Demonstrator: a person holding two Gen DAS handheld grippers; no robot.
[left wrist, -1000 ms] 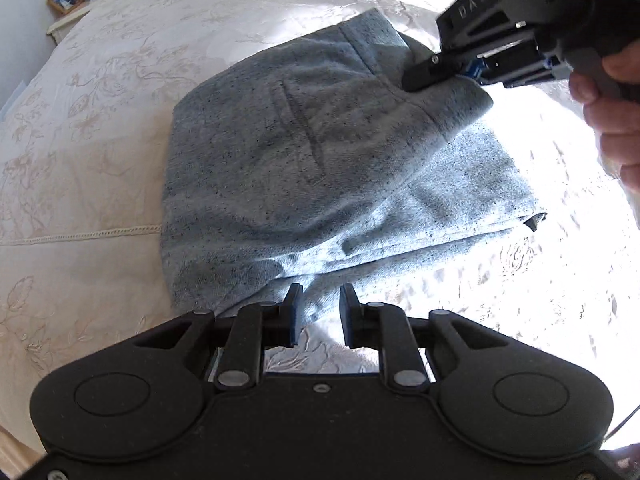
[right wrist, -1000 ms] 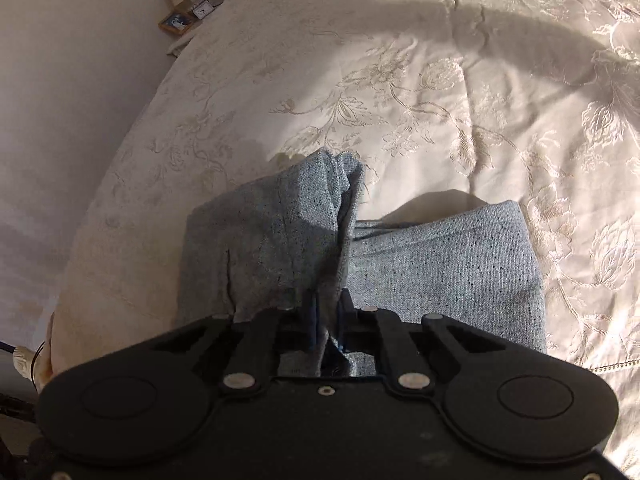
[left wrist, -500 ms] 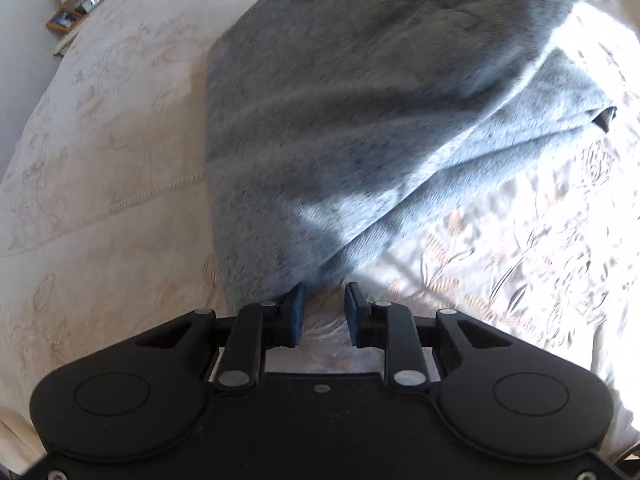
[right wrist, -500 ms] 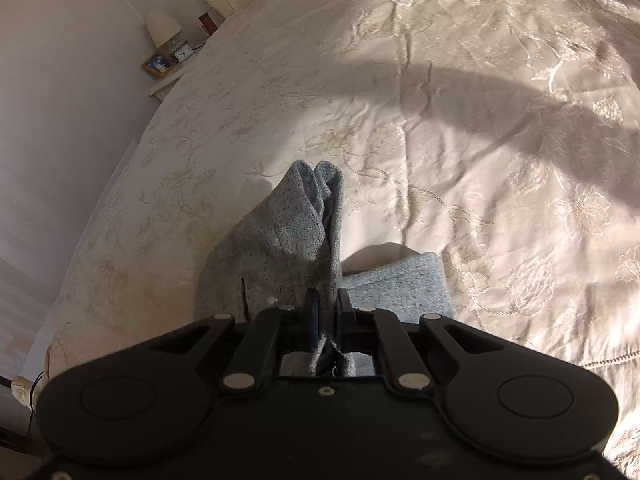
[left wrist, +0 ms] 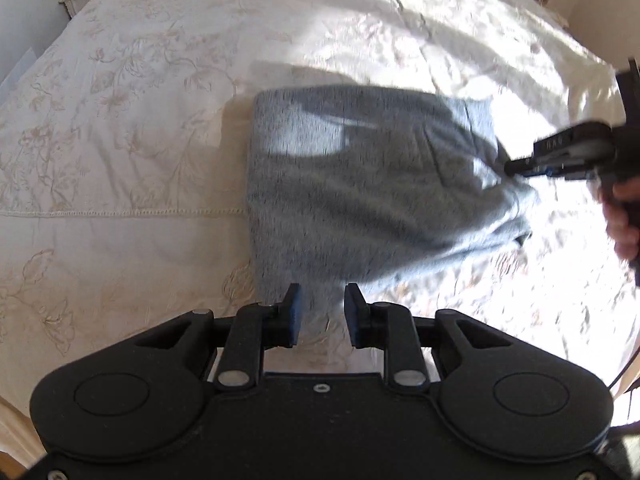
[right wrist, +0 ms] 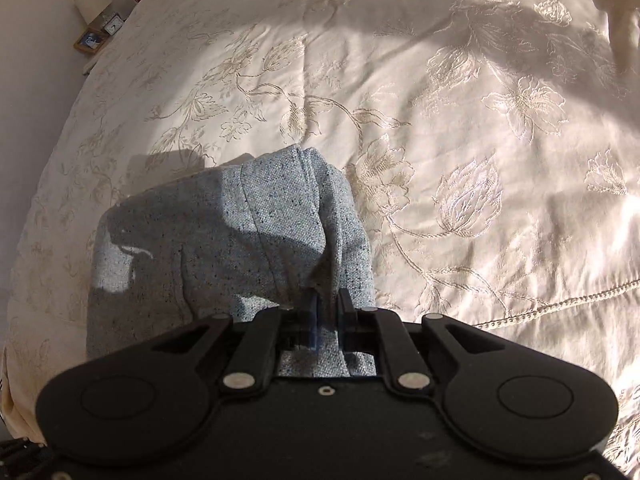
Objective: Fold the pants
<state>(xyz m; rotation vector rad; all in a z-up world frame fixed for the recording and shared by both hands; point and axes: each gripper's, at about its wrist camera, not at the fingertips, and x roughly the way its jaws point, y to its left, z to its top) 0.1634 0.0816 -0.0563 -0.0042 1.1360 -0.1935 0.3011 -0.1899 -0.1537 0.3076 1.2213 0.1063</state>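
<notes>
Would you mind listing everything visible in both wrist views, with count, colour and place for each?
pants: one pair, blue-grey, folded into a bundle on the bed, one corner lifted.
bedspread: one, cream with embroidered flowers, covering the whole bed.
lamp: one, white shade, on the bedside stand at far left.
clock: one, small and pale, beside the lamp.
picture frame: one, wooden, in front of the lamp.
left gripper: one, black with blue pads, open at the bundle's near edge, nothing gripped.
right gripper: one, black, pinching a fold of the pants; jaws just eased slightly.
hand: one, holding the right gripper, at the right edge.
</notes>
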